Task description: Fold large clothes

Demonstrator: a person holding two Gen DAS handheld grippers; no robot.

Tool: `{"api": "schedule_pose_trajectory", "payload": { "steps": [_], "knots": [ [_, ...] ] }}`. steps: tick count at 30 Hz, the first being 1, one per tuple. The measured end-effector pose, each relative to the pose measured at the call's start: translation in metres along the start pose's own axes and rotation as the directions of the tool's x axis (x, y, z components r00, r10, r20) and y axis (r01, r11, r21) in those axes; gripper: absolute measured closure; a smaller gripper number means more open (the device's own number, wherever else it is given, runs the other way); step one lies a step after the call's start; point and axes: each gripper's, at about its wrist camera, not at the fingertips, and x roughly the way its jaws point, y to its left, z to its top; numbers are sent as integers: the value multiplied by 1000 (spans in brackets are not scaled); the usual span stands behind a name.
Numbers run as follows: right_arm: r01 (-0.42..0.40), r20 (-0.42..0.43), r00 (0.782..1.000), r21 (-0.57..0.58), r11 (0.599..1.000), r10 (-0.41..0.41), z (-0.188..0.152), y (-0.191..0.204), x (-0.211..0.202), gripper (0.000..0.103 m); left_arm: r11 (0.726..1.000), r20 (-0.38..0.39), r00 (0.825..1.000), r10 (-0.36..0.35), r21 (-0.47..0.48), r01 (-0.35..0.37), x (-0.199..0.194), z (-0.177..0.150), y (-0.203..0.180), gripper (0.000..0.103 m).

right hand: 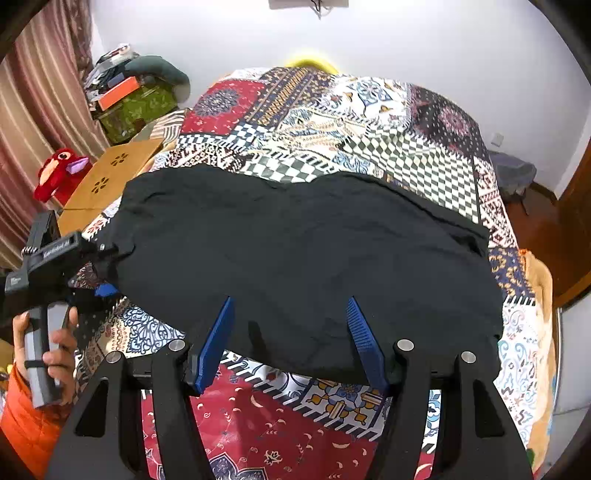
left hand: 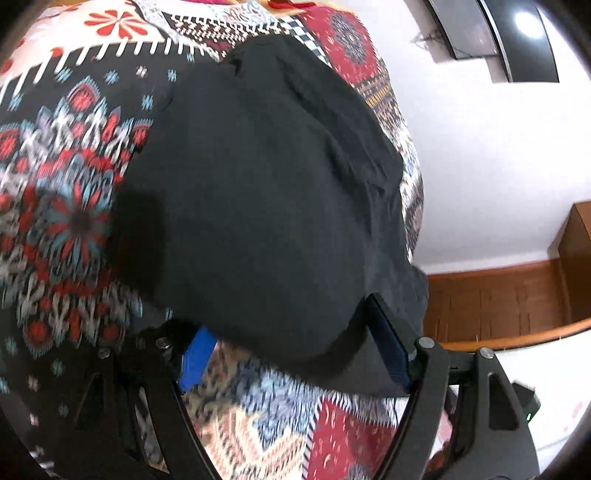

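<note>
I'm over a bed w/ a patchwork bedspread [right hand: 332,122]: red, black, checkered and floral blocks. A black garment [right hand: 303,258] lies spread across its middle, flat w/ low wrinkles, near edge just past my right gripper [right hand: 291,343]. White wall behind, striped curtain [right hand: 33,129] at left, a red plush toy [right hand: 59,173] beside a light wooden board [right hand: 110,177], and a pile of boxes and clutter [right hand: 133,96] in the corner. Wood floor at far right.

Right claw: its 2 blue pads are spread apart over the garment's near hem, nothing pinched. Left gripper [left hand: 291,354]: spread wide too, 1 pad on top of the cloth edge and the other partly tucked under the fabric fold; can't tell if cloth is really caught. In the right wrist view the left gripper sits at the garment's left end, held by a hand [right hand: 55,350] w/ an orange sleeve [right hand: 26,417].

Left wrist view is motion-blurred, bedspread pattern smeared. A dark panel [left hand: 498,33] on the wall is cut off at the top. The garment's type I can't make out.
</note>
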Motion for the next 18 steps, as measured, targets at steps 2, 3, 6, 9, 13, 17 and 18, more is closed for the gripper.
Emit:
{"api": "schedule_pose_trajectory", "payload": {
  "steps": [2, 3, 6, 9, 13, 17, 18],
  "knots": [
    [-2, -14, 1000, 15, 1000, 2, -1, -3, 5, 44, 999, 33, 999, 30, 16, -30, 4, 6, -7, 27],
    [-2, -22, 1000, 20, 1000, 2, -1, -4, 7, 44, 999, 52, 998, 46, 20, -47, 6, 7, -10, 27],
    [2, -46, 999, 26, 1000, -1, -2, -6, 14, 44, 990, 127, 985, 119, 57, -127, 11, 9, -23, 27],
    [8, -56, 998, 29, 1000, -6, -1, -6, 18, 44, 967, 200, 957, 210, 100, -233, 21, 9, -39, 27],
    [2, -59, 998, 46, 999, 0, 1, -6, 18, 44, 941, 272, 917, 292, 88, -326, 31, 18, -45, 41],
    [1, -59, 998, 51, 999, 2, 5, -1, 14, 44, 948, 290, 914, 282, 62, -312, 16, 23, -45, 65],
    [4, -57, 998, 47, 999, -1, 7, 1, 12, 44, 950, 302, 915, 267, 77, -302, 11, 22, -51, 66]
  ]
}}
